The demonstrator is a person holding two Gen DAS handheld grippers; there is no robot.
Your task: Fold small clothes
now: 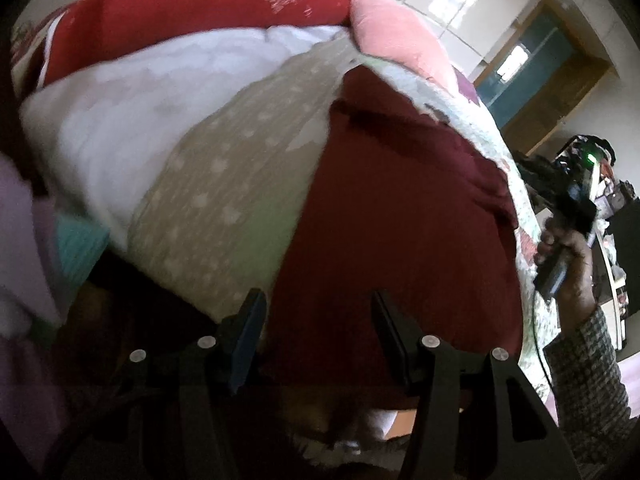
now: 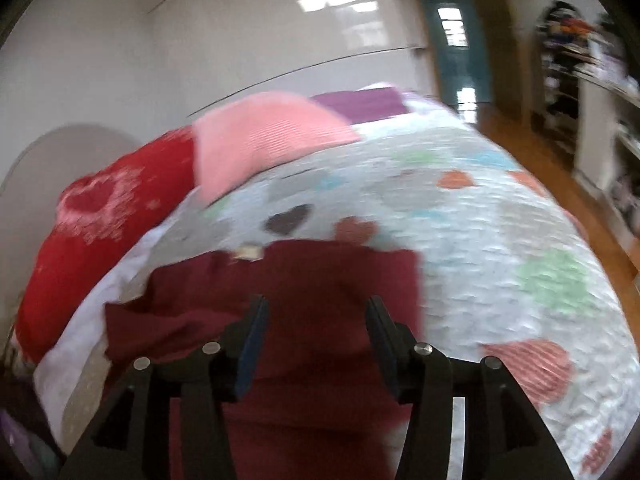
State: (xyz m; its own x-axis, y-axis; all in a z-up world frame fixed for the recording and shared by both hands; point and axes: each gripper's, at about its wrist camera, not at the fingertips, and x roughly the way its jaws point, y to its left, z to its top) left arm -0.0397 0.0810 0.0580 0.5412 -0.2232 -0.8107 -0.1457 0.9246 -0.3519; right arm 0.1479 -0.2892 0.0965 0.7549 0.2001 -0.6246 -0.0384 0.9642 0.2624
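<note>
With both the left gripper (image 1: 318,300) and right gripper (image 2: 316,306) held apart and empty, the dark red garment (image 2: 304,284) lies on the quilt (image 2: 500,240) just beyond the fingertips, so each should probably pinch a near edge squarely before lifting

Daylight reflects as glare off the glossy wall panels (image 2: 340,4) ahead of me; both views smear with motion blur, fisheye edges darken.
</note>
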